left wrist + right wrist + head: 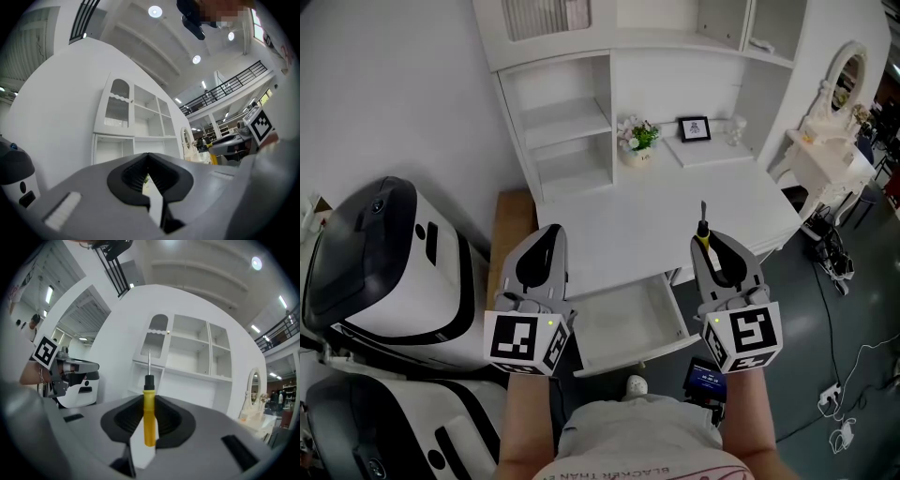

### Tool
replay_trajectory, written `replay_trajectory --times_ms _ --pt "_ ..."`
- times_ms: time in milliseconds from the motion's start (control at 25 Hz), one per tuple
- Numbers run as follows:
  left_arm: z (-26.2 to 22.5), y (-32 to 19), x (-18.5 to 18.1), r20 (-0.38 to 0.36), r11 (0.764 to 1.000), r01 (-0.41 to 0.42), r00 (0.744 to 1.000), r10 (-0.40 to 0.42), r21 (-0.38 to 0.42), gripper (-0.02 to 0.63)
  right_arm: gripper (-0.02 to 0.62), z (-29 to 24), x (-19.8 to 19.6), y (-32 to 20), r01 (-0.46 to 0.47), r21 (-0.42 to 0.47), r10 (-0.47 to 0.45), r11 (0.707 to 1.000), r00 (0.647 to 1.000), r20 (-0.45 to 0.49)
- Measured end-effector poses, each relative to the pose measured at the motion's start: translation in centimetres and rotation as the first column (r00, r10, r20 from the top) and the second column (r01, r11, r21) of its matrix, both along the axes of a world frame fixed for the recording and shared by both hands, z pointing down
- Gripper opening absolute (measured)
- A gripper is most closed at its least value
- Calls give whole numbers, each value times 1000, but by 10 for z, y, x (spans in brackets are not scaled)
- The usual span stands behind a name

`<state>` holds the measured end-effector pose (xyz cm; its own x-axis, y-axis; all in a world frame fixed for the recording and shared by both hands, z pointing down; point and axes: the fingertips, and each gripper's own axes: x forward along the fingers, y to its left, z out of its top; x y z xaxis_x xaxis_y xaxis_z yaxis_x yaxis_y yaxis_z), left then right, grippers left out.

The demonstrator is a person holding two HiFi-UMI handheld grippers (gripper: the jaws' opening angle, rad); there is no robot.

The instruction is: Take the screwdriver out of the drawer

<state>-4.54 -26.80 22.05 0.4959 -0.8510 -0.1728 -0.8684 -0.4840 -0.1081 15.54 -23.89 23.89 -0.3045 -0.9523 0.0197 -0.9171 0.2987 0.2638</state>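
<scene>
Right gripper [717, 248] grasps the screwdriver [149, 418] above the open drawer [623, 323]; left gripper [540, 246] clenched, empty. Next, probably lay it on the bench [619, 225].

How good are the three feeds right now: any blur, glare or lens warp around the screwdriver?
Head view: even light, no harsh shadows, the yellow-handled screwdriver crisp, edges slightly bent. Right gripper view: heavy fisheye curve, dark corners, handle sharp, near foreground soft. Left gripper view: same warp, round ceiling lamps glare a little, foreground blurred.
</scene>
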Motion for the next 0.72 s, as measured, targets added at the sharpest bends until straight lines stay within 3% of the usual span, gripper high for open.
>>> replay_trajectory --times_ms 720 --pt "-6 -3 4 -11 1000 1 1000 0 19 5 78 -11 19 5 -34 30 34 999 999 6"
